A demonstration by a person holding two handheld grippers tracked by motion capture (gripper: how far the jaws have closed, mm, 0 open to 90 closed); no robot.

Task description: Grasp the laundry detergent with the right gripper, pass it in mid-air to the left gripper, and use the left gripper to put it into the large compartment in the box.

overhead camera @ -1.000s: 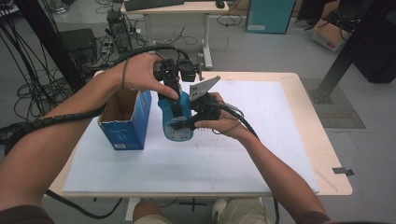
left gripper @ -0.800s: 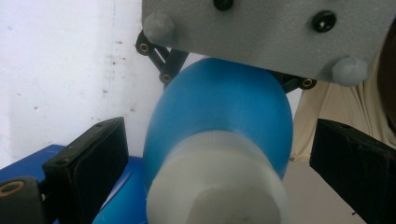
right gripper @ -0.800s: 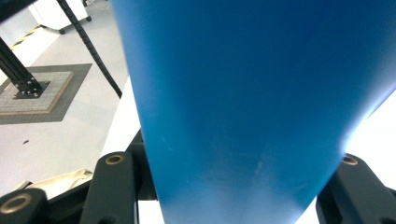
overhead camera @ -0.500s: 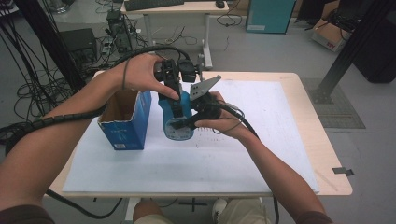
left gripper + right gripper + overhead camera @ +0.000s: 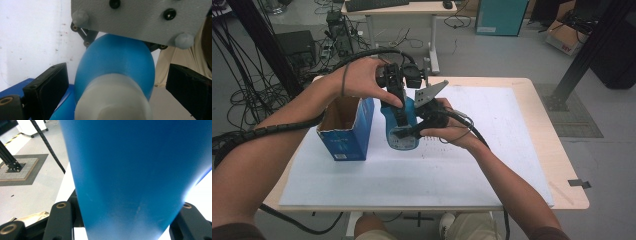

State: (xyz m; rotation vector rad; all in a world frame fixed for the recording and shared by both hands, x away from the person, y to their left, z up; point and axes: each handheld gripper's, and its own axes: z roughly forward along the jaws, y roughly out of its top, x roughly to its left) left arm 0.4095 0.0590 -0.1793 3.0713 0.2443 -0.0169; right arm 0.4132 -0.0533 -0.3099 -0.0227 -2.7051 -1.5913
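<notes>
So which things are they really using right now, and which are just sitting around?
In use:
- blue bottle, clamped in the right gripper
- left gripper, its jaws on either side of the bottle's white cap
- open blue box beside the bottle

Just lying about:
- keyboard on the far desk
- cardboard box on the floor

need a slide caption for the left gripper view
Open left tongs flank the white cap of a blue plastic bottle without touching it.

Left hand-held gripper pointing down, jaws apart; right hand-held gripper level, jaws clamped.
</notes>
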